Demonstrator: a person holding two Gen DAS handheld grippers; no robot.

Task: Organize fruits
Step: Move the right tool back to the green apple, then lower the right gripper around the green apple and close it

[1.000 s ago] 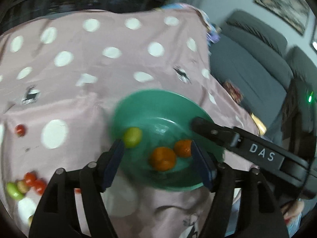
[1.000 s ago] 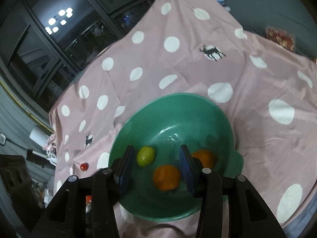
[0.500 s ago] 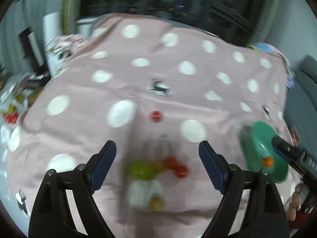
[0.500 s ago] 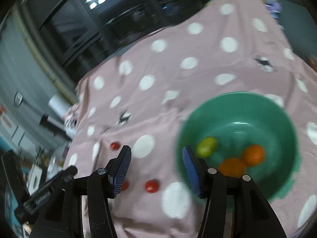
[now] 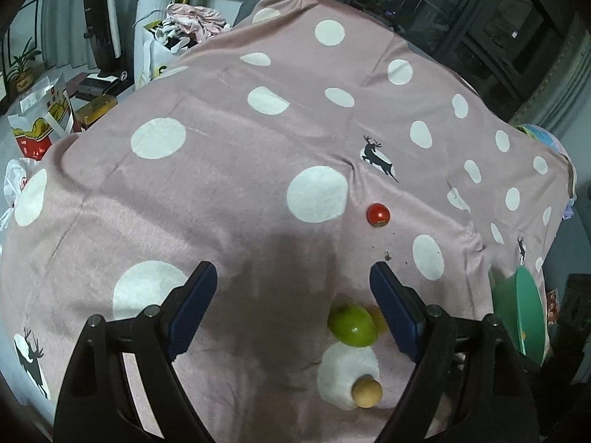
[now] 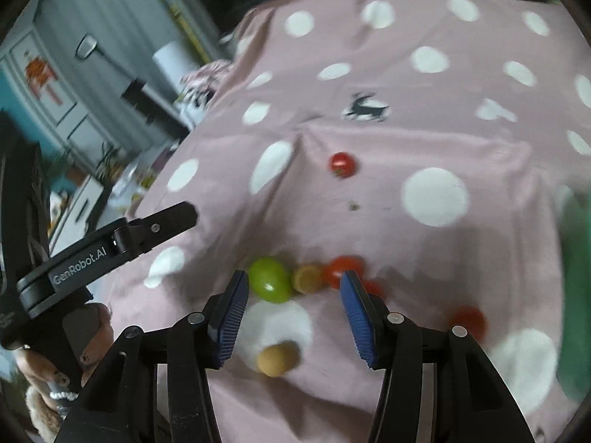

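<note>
A green lime [image 6: 269, 284], a small yellow fruit [image 6: 308, 278], red tomatoes [image 6: 343, 267] and a tan round fruit [image 6: 277, 360] lie clustered on the pink dotted cloth [image 6: 406, 129]. My right gripper [image 6: 291, 317] is open and empty, just above the cluster. My left gripper [image 5: 291, 313] is open and empty, with the lime [image 5: 352, 325] and the tan fruit [image 5: 366, 391] near its right finger. A lone red tomato [image 5: 378, 215] lies farther out. The green bowl [image 5: 521, 313] sits at the right edge.
The left gripper's body [image 6: 103, 247] shows at the left of the right wrist view. The table's left edge drops to a cluttered floor with boxes [image 5: 40, 125] and bags. The green bowl's blurred rim [image 6: 576, 295] is at the far right.
Both grippers have swung away from the green bowl to the left, over the cluster of loose fruit. Both stayed open and empty.
</note>
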